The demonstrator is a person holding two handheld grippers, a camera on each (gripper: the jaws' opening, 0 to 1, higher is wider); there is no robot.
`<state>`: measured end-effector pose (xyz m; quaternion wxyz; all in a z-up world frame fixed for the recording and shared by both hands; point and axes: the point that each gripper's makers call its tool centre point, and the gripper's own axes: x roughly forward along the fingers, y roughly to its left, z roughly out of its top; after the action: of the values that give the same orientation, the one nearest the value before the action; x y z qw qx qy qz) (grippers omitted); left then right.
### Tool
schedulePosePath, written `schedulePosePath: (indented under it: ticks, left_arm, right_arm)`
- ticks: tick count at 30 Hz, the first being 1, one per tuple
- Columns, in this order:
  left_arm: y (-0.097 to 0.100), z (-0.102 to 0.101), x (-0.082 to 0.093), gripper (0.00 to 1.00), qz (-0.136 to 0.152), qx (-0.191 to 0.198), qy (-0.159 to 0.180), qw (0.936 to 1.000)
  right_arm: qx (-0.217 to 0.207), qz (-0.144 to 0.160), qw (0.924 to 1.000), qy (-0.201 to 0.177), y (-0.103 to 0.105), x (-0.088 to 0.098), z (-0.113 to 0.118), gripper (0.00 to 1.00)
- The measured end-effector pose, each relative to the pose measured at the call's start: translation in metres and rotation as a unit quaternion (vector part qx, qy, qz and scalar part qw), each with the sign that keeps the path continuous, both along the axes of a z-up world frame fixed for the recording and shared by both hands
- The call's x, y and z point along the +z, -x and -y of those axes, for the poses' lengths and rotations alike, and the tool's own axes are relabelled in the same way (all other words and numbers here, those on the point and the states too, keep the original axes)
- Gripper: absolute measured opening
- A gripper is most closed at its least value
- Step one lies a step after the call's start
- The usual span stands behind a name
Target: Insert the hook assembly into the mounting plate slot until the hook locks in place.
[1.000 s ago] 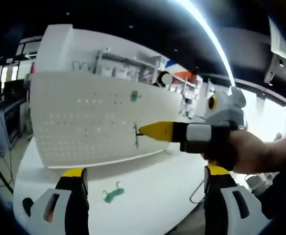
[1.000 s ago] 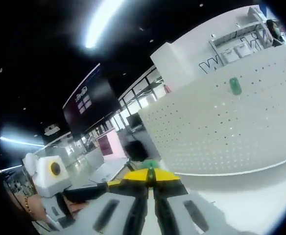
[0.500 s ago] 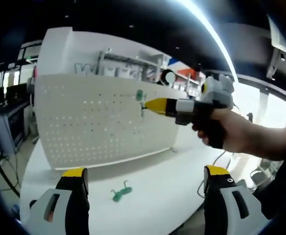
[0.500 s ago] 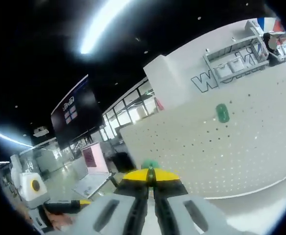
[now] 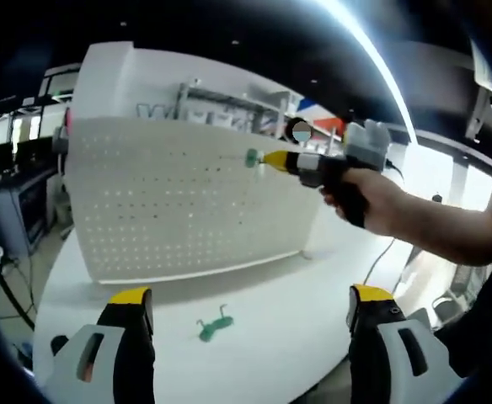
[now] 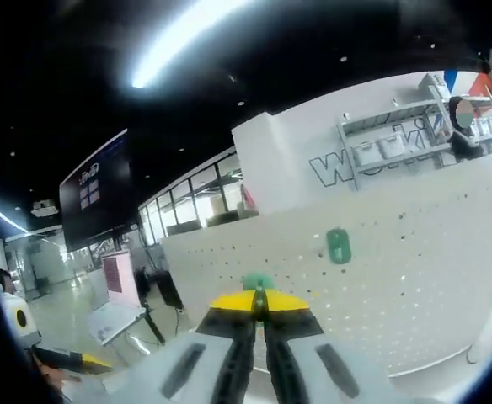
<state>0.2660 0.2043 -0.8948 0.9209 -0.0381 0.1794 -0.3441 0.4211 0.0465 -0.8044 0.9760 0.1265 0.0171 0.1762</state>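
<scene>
Currently, the right hand-held gripper (image 6: 259, 305) is clenched on a green hook (image 6: 258, 282), of which only a small part protrudes above the yellow jaw tips. In the left gripper view, this right hand-held gripper (image 5: 267, 157) is held by a person's hand (image 5: 372, 202) high against the upright white perforated mounting plate (image 5: 170, 202), with the green hook (image 5: 252, 157) at its tip touching or just beside the plate's upper area; contact cannot be confirmed. A second green piece (image 6: 338, 246) sits on the plate face in the right gripper view. The left hand-held gripper (image 5: 246, 316) is released, its jaws spread wide apart above the white table (image 5: 280, 303). Another green hook (image 5: 212, 324) lies flat on the table, between those jaws and in front of the plate.
</scene>
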Motion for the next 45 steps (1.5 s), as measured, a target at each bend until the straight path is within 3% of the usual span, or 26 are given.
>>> schedulePosePath:
  ticks: [8,11,13,21,37,45]
  left_arm:
    - [-0.006,-0.004,-0.003,0.97,-0.006,0.004,-0.004,1.0000]
    - [-0.008,-0.003,-0.004,0.97,-0.008,0.003,-0.005,1.0000]
    - [-0.008,-0.002,-0.005,0.97,-0.010,0.000,-0.004,0.9999]
    - [-0.011,-0.001,-0.008,0.97,-0.015,-0.002,-0.008,0.9999]
    - [-0.013,-0.001,-0.015,0.95,-0.026,0.000,-0.015,0.9996]
    - [-0.014,-0.001,-0.017,0.93,-0.031,0.001,-0.015,0.9994]
  right_arm:
    - [-0.042,0.021,0.9985,0.029,-0.020,0.006,0.030,0.00]
    - [-0.056,0.025,0.9981,0.009,-0.026,0.008,0.040,0.00]
    - [-0.065,0.027,0.9969,0.035,-0.030,0.006,0.046,0.00]
    - [-0.092,0.036,0.9943,0.041,-0.040,0.011,0.066,0.00]
    - [-0.133,0.041,0.9887,0.056,-0.069,0.009,0.095,0.00]
    - [-0.148,0.052,0.9852,0.068,-0.073,0.011,0.103,0.00]
